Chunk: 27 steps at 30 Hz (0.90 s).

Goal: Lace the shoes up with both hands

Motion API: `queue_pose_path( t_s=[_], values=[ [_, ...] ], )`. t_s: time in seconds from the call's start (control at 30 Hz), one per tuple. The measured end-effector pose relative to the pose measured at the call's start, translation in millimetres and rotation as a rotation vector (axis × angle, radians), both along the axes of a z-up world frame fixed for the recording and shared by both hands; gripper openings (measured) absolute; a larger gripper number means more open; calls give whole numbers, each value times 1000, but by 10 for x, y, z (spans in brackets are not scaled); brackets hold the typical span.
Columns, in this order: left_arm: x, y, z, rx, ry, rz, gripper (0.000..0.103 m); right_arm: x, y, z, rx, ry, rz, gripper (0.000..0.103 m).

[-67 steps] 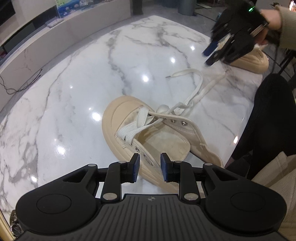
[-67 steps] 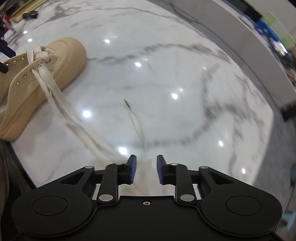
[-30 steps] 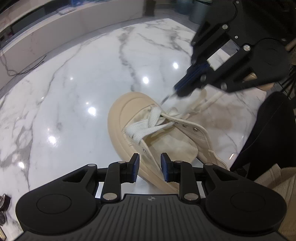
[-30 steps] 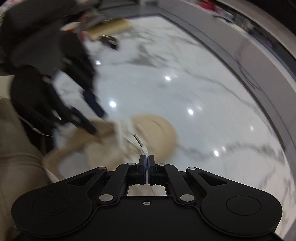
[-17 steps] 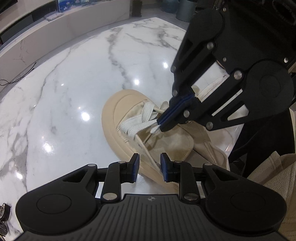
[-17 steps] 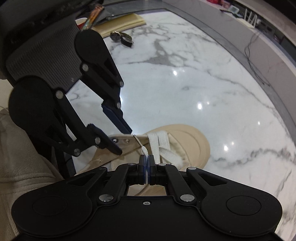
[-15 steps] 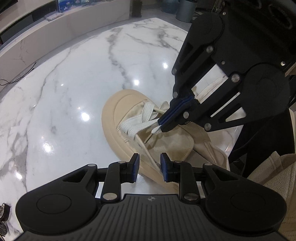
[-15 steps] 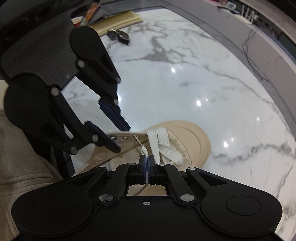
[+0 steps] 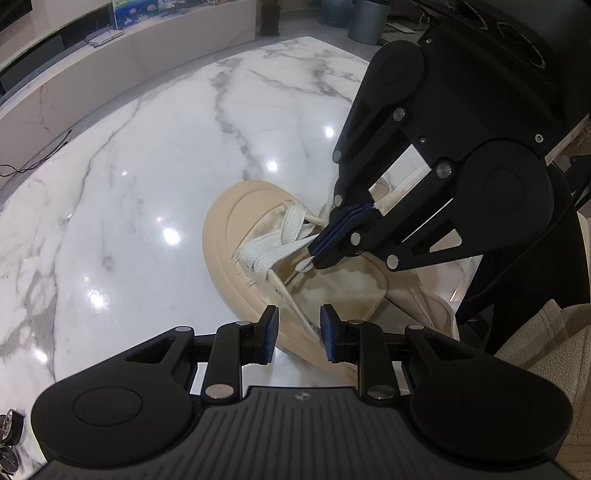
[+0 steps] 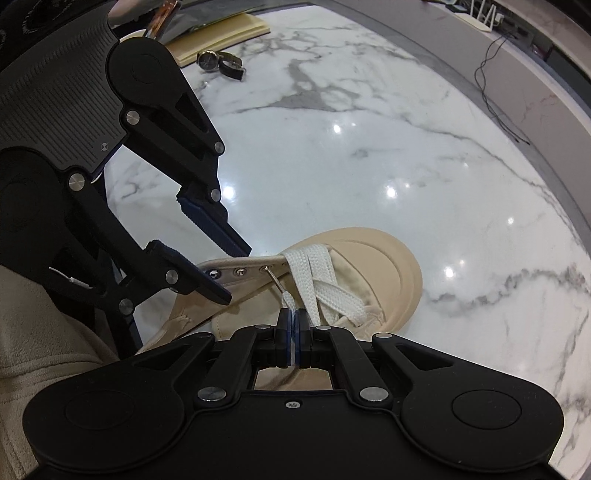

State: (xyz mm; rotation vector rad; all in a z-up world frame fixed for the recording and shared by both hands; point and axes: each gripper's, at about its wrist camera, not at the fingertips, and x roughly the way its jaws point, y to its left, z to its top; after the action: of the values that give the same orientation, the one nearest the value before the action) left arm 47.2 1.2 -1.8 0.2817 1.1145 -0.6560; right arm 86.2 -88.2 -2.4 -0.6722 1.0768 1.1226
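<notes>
A beige canvas shoe (image 9: 236,221) (image 10: 388,269) lies on the white marble table, its white lace (image 9: 273,243) (image 10: 321,280) crossed near the toe. My right gripper (image 10: 293,314) (image 9: 314,258) is shut on the lace end. The metal-looking tip (image 10: 275,282) sticks out of it and points at an eyelet (image 10: 263,268) in the near flap. My left gripper (image 9: 298,332) (image 10: 236,273) stands open by a narrow gap, one finger on each side of that eyelet flap, without pressing it.
A wristwatch (image 10: 218,62) and a beige pad (image 10: 221,33) lie at the table's far side. More watches (image 9: 7,443) sit by the near left edge. A person's cream fleece garment (image 9: 546,350) and dark leg border the shoe's heel side.
My right gripper swung in over the shoe and sank a little with the lace end, bringing the tip up to the eyelet row. The left gripper kept still.
</notes>
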Motion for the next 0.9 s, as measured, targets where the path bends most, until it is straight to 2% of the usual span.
queue_pose_path(
  t_s=[0.27,0.43,0.7,0.9],
  values=[
    [-32,-10,126,-14,-24,-29,23,44,-46,57,19,-1,31,0],
    [-56,-6,259,40,-64,-110,24,25,-38,103,31,-9,44,1],
    [6,-73,221,115,-120,-228,24,3,-34,127,49,-5,48,1],
    [40,-31,270,139,-146,-250,24,10,-61,137,57,6,44,1]
  ],
)
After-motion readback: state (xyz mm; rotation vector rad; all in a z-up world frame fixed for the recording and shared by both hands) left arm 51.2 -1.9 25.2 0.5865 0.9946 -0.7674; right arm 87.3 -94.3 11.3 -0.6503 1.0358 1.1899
